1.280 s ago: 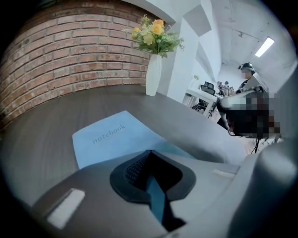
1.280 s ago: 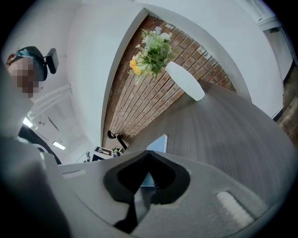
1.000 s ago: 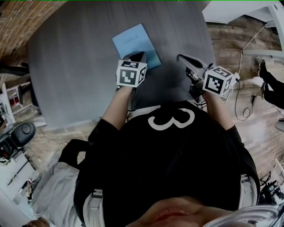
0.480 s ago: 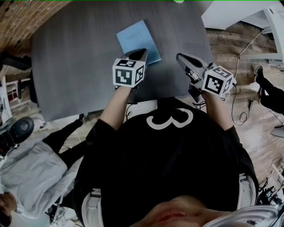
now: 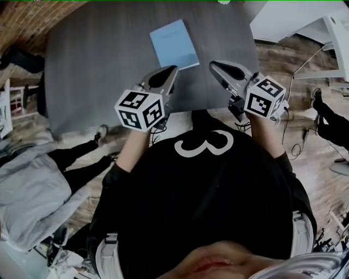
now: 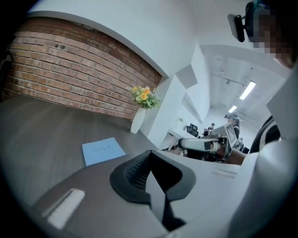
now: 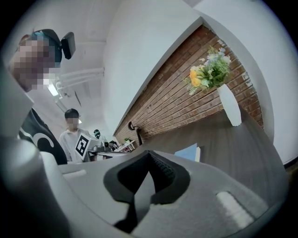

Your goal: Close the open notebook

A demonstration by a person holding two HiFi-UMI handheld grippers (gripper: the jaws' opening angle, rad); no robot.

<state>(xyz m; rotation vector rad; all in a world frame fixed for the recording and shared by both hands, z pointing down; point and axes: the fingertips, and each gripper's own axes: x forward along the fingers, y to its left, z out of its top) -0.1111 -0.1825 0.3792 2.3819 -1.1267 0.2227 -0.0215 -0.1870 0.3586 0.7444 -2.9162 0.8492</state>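
Observation:
The light blue notebook (image 5: 174, 44) lies closed and flat on the grey table (image 5: 98, 65), toward its far side. It also shows in the left gripper view as a blue notebook (image 6: 103, 150) and in the right gripper view as a blue notebook (image 7: 188, 152) seen edge-on. My left gripper (image 5: 173, 70) hovers just short of the notebook's near edge, jaws shut with nothing between them. My right gripper (image 5: 214, 64) hangs to the notebook's right, apart from it, also shut and empty. Both grippers are raised above the table.
A white vase (image 6: 138, 120) with yellow flowers stands at the table's far end by a brick wall. A person in grey (image 5: 32, 180) is on the floor to the left. A white desk (image 5: 283, 16) and floor cables (image 5: 297, 136) lie to the right.
My left gripper has drawn back from over the notebook toward my body and leftward. The right gripper has hardly moved. The person in grey has shifted on the floor.

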